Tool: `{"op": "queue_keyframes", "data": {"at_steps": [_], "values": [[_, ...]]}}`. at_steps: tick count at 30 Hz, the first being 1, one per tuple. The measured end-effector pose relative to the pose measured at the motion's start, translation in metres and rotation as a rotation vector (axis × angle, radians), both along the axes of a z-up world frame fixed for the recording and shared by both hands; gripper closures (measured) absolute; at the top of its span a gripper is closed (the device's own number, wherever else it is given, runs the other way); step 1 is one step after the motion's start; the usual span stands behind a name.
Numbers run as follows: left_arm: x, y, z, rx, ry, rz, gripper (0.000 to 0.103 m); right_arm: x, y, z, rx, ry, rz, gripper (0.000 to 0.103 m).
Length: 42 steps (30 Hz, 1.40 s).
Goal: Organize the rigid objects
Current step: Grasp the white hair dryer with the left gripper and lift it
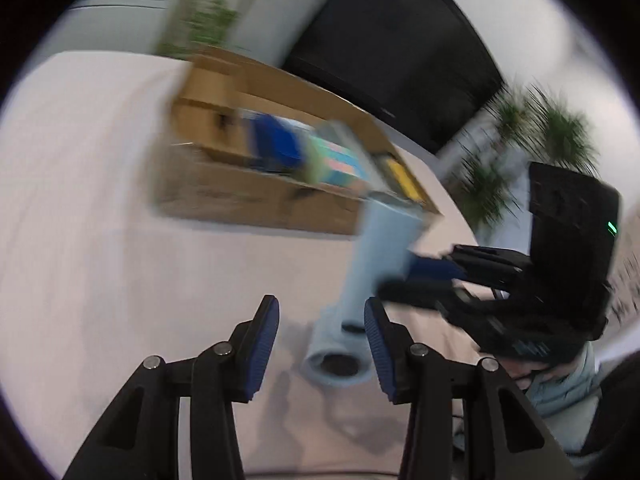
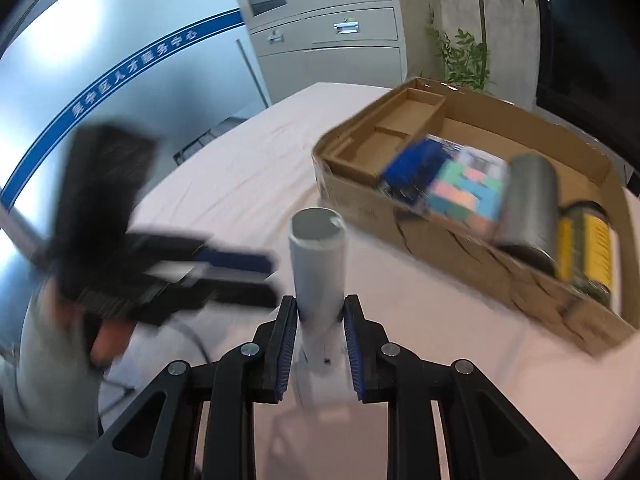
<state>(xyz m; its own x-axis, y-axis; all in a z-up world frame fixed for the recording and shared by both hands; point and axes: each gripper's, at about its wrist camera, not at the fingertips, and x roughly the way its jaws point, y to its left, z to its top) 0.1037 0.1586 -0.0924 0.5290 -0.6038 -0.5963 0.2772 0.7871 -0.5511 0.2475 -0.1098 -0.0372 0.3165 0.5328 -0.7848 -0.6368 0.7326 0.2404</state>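
Observation:
My right gripper (image 2: 320,312) is shut on a pale blue-grey cylindrical device (image 2: 318,264) with a flared base and holds it over the table. In the left wrist view the same device (image 1: 372,276) hangs tilted, pinched by the right gripper (image 1: 404,280) coming in from the right. My left gripper (image 1: 322,320) is open and empty just in front of the device's base. An open cardboard box (image 2: 404,216) lies beyond; it shows in the left wrist view too (image 1: 248,196). It holds a blue object (image 2: 412,168), a pastel block puzzle (image 2: 468,192), a grey cylinder (image 2: 528,200) and a yellow-labelled bottle (image 2: 588,248).
The table has a pale pink cloth (image 2: 240,176). A dark screen (image 1: 400,52) and plants (image 1: 552,136) stand behind the box. A grey cabinet (image 2: 328,28) stands against the far wall. The box's left end has cardboard divider compartments (image 2: 404,120).

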Motion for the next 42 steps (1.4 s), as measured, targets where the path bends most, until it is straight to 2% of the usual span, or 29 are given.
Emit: {"op": "queue_keyframes", "data": {"at_steps": [1,3,4,5,6,7,8,10,13,15,18,19,20,21,23,26,28,31,33,34,35,36,37,39,40,42], "values": [[-0.009,0.009,-0.003,-0.008,0.006,0.044,0.061,0.008,0.013,-0.006,-0.007,0.008,-0.002,0.080],[-0.022,0.022,-0.009,-0.027,0.019,0.116,0.055,0.021,0.030,-0.013,0.007,0.055,0.034,0.078],[-0.028,0.025,-0.012,-0.035,0.022,0.149,0.048,0.024,0.031,-0.013,0.021,0.054,0.063,0.076],[-0.032,0.027,-0.017,-0.065,0.030,0.176,0.040,0.027,0.028,-0.011,0.030,0.037,0.071,0.067],[-0.033,0.027,-0.022,-0.103,0.042,0.183,0.039,0.026,0.021,-0.009,0.037,0.013,0.079,0.045],[-0.031,0.024,-0.028,-0.137,0.068,0.178,0.039,0.021,0.014,-0.007,0.037,-0.014,0.096,0.035],[-0.027,0.020,-0.033,-0.166,0.093,0.170,0.039,0.018,0.003,-0.008,0.027,-0.039,0.109,0.030],[-0.021,0.012,-0.041,-0.180,0.132,0.153,0.039,0.008,-0.019,-0.016,0.024,-0.019,0.123,0.030],[-0.004,0.001,-0.050,-0.180,0.206,0.161,0.039,-0.003,-0.029,-0.045,0.031,0.092,0.150,0.030],[0.013,0.005,-0.056,-0.218,0.253,0.176,0.039,-0.011,-0.014,-0.060,0.018,0.100,0.178,0.033],[0.039,0.001,-0.059,-0.166,0.297,0.168,0.041,-0.016,0.005,-0.069,0.025,0.078,0.145,0.035],[0.047,-0.002,-0.064,-0.142,0.338,0.165,0.045,-0.015,0.009,-0.072,0.034,0.094,0.112,0.036],[0.050,-0.003,-0.067,-0.134,0.344,0.167,0.045,-0.017,0.012,-0.074,0.029,0.095,0.080,0.037],[0.052,-0.002,-0.067,-0.136,0.343,0.170,0.049,-0.022,0.016,-0.072,0.005,0.060,0.056,0.042],[0.057,-0.003,-0.067,-0.096,0.357,0.173,0.065,-0.030,0.024,-0.070,-0.050,0.008,0.006,0.047],[0.059,-0.006,-0.060,-0.049,0.346,0.156,0.068,-0.039,0.031,-0.067,-0.047,0.007,-0.080,0.048],[0.061,-0.007,-0.043,0.000,0.308,0.131,0.068,-0.048,0.036,-0.065,-0.038,-0.022,-0.113,0.048],[0.078,-0.004,-0.026,0.019,0.321,0.108,0.066,-0.042,0.042,-0.042,0.002,-0.048,-0.158,0.048],[0.091,0.002,-0.008,0.029,0.293,0.102,0.067,-0.033,0.047,-0.019,0.020,-0.084,-0.177,0.047],[0.094,0.006,0.005,0.047,0.251,0.105,0.070,-0.030,0.047,-0.008,0.028,-0.115,-0.187,0.047],[0.097,0.010,0.019,0.038,0.216,0.102,0.092,-0.023,0.051,0.003,0.039,-0.137,-0.199,0.047],[0.099,0.010,0.029,-0.005,0.208,0.066,0.103,-0.016,0.052,0.014,0.059,-0.142,-0.207,0.048],[0.102,0.008,0.041,-0.025,0.196,0.043,0.103,-0.010,0.053,0.024,0.085,-0.135,-0.210,0.049],[0.105,-0.006,0.061,0.013,0.141,-0.018,0.103,-0.007,0.058,0.034,0.119,-0.128,-0.185,0.051],[0.108,-0.013,0.066,0.049,0.128,-0.046,0.100,-0.006,0.061,0.036,0.127,-0.125,-0.184,0.051],[0.114,-0.008,0.065,0.044,0.138,-0.034,0.100,-0.004,0.059,0.033,0.117,-0.128,-0.196,0.051]]}}
